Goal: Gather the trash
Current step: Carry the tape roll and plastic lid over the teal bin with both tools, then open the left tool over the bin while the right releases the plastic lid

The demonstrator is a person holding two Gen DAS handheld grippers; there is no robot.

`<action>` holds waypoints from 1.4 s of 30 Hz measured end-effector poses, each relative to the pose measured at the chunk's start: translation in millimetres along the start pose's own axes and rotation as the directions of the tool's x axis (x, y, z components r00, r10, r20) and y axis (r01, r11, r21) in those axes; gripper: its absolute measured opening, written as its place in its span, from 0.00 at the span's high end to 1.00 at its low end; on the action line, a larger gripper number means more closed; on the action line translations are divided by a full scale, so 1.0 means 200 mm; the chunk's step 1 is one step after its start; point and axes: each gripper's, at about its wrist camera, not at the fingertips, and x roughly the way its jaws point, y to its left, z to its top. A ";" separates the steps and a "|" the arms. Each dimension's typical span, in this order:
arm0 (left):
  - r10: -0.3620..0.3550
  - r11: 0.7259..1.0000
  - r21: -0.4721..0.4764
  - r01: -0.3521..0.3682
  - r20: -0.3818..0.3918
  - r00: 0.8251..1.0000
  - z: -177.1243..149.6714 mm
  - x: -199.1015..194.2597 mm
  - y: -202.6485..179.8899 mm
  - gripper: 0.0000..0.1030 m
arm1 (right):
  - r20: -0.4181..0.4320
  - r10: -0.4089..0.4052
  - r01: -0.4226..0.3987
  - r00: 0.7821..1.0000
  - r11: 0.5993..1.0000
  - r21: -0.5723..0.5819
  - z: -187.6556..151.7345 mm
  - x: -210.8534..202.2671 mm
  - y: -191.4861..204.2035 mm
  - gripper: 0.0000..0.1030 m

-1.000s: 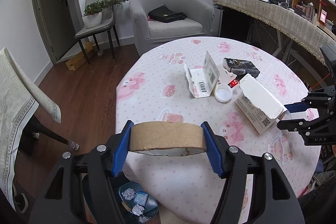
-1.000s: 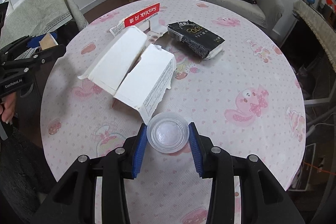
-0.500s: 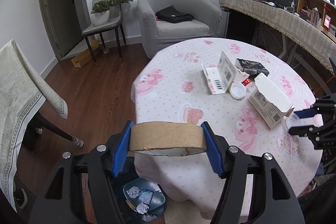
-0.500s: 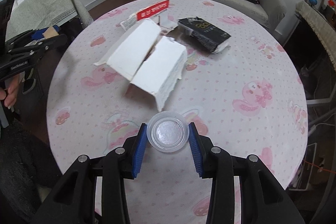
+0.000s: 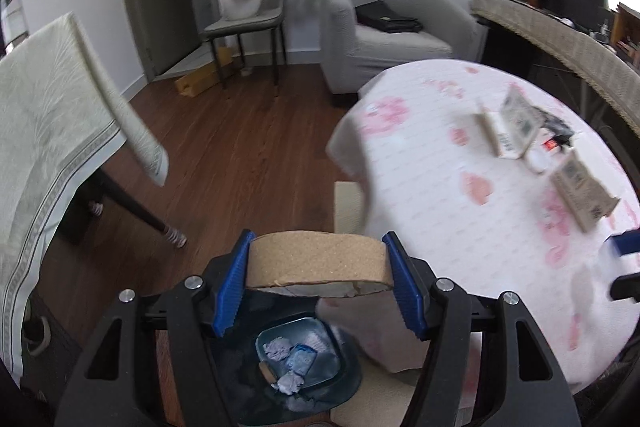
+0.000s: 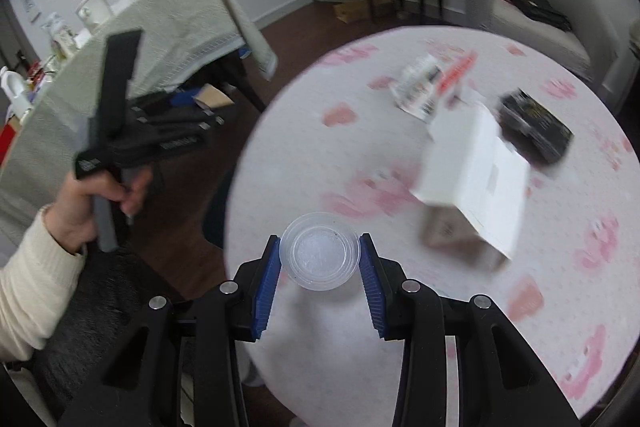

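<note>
My left gripper (image 5: 318, 281) is shut on a brown cardboard tape roll core (image 5: 318, 261) and holds it over the floor, above a dark bin (image 5: 304, 363) with crumpled paper in it. My right gripper (image 6: 319, 267) is shut on a clear plastic lid (image 6: 319, 255) above the near left edge of the round table (image 6: 304, 155). A white open box (image 6: 476, 167), a black packet (image 6: 534, 131) and a red-and-white package (image 6: 436, 85) lie on the table. The left gripper also shows in the right wrist view (image 6: 132, 131), held by a hand.
A second table with a pale cloth (image 5: 44, 131) stands at the left. A grey armchair (image 5: 392, 31) and a chair with a plant (image 5: 248, 15) stand at the back. Wooden floor (image 5: 240, 147) lies between the tables.
Both grippers have swung left, away from the table's middle. The left gripper with the roll now hangs over the bin; the right gripper with the lid is near the table's left edge.
</note>
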 end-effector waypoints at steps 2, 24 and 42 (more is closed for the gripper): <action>0.016 1.000 -0.010 -0.016 -0.024 1.000 -0.04 0.03 0.05 0.35 | 0.019 0.002 -0.002 1.000 1.000 -0.015 0.05 0.02 0.06 0.61; -0.005 0.999 -0.052 -0.015 -0.372 0.928 -0.50 0.40 0.43 0.35 | 0.034 0.026 -0.024 0.999 0.998 -0.062 0.40 0.43 0.36 0.61; -0.047 0.998 -0.059 0.021 -0.475 0.879 -0.70 0.50 0.50 0.33 | -0.050 0.045 -0.052 0.998 0.989 -0.141 0.44 0.70 0.59 0.61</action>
